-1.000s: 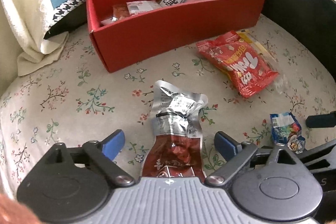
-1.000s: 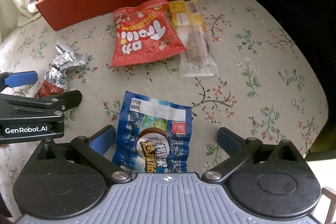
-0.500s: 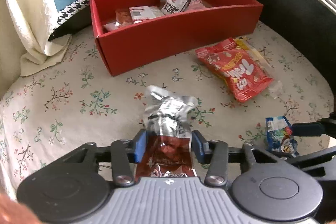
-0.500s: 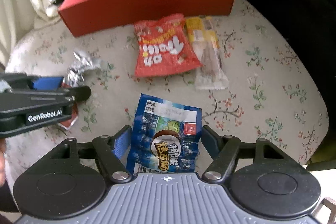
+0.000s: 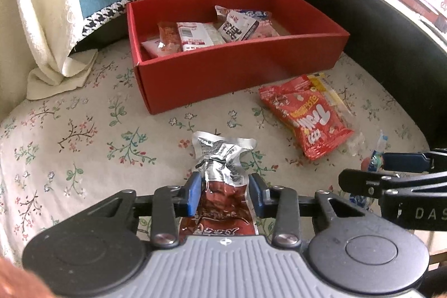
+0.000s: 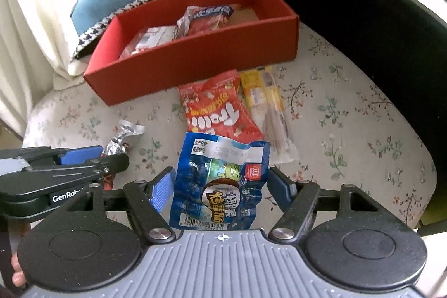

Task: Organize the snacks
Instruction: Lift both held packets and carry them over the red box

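Left tool (image 5: 225, 193) pinches the silver-and-brown snack pouch (image 5: 223, 175); right tool (image 6: 219, 193) pinches the blue snack packet (image 6: 220, 183), both lifted.

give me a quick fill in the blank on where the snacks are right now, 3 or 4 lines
1. The left gripper is shut on the silver and ____ packet.
2. The blue packet sits between the fingers of the ____ gripper.
3. The yellow packet lies beside the red Trolli bag, outside the ____ box.
4. The box stands on a ____-patterned cloth.

Missing words: red; right; red; floral
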Tool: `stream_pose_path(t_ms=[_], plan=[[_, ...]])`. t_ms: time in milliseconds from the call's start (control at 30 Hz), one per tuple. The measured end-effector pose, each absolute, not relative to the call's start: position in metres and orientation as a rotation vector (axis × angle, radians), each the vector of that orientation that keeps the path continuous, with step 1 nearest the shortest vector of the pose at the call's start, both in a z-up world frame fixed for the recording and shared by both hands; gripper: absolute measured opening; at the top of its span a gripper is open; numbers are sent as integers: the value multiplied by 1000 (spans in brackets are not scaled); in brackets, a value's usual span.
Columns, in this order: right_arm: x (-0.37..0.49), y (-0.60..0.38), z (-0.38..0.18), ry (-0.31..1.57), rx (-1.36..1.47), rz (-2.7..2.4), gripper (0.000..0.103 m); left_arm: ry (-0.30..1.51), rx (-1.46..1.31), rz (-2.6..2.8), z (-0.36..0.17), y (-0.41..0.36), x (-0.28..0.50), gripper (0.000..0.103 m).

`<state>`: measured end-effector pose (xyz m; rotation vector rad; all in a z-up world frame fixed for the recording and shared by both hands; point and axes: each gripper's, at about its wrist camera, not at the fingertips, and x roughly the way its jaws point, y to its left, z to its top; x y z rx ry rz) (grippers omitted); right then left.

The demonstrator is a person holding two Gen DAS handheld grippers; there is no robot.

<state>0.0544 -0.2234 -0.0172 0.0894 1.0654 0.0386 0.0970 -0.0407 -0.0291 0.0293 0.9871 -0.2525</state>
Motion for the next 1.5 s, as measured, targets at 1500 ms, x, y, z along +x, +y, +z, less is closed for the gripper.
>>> stream_pose_path(t_ms=[1500], plan=[[90, -220, 13, 977, 137, 68, 77, 906, -107, -265, -4, -31, 117, 38]])
